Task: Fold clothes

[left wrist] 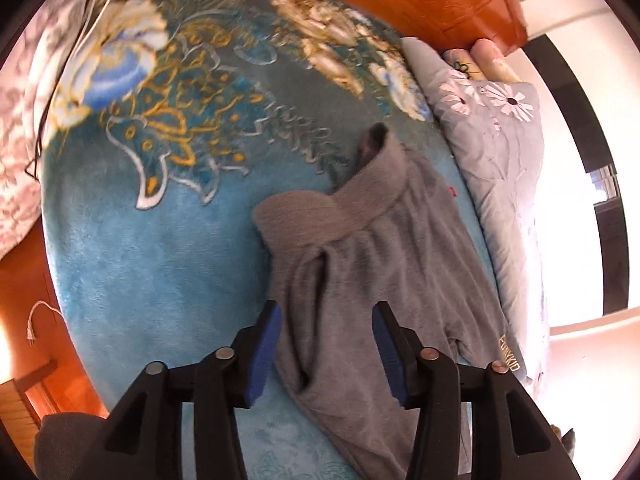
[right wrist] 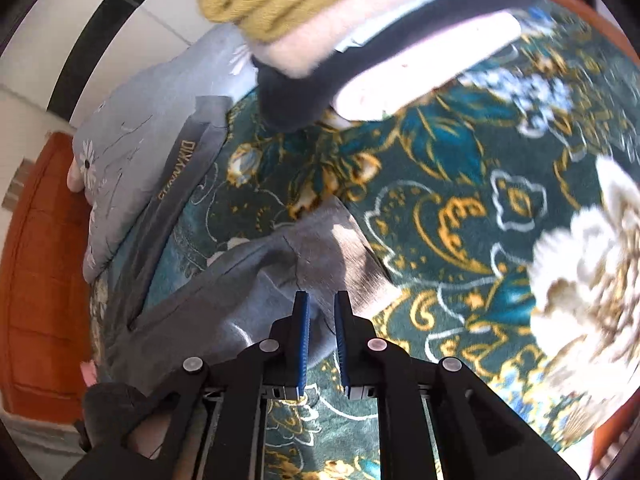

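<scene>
Ahead of the left tool point(left wrist: 326, 354), whose blue pads stand apart and hold nothing, the crumpled grey fleece garment point(left wrist: 384, 264) lies on the teal floral plush blanket point(left wrist: 160, 248), while the right tool point(right wrist: 322, 336), narrowly parted and empty, hangs over the garment's edge.

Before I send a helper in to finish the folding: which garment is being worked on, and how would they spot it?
Start at the teal floral blanket covering the bed. Near its edge, beside the pale grey daisy-print quilt, lies a crumpled grey garment. It is plain grey fleece with small gold lettering at one edge, unlike the patterned bedding around it.
</scene>
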`<state>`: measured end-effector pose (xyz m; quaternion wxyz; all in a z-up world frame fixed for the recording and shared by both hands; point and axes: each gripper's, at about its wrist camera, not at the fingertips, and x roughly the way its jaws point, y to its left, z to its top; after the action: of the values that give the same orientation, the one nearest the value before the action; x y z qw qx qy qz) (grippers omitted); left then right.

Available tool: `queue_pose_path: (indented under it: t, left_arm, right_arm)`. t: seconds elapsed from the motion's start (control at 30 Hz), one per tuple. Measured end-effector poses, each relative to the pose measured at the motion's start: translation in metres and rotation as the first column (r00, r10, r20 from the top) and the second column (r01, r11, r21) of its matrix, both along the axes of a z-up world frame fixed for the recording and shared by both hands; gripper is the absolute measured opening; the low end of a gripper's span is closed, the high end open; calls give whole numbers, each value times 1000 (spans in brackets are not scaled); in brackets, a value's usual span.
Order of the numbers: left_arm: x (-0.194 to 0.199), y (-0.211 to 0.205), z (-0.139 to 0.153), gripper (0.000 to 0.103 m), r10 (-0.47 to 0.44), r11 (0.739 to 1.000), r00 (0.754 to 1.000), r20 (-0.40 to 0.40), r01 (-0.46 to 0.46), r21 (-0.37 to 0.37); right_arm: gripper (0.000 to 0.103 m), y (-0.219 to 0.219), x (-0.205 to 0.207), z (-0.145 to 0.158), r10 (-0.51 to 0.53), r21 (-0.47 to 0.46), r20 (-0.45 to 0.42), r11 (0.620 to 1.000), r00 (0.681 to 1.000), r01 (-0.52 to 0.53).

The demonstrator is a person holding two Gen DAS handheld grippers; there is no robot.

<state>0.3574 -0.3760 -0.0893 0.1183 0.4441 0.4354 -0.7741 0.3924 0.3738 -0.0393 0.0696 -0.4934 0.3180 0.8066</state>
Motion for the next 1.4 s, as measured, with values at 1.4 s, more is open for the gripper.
queue_pose_path:
  t: [1.4]
  left_arm:
    - [32,54,17,58,-34,999,998,52,35,-10]
  right_arm:
    - [3,-254,-194,-49,882,278,48,439,469,-854]
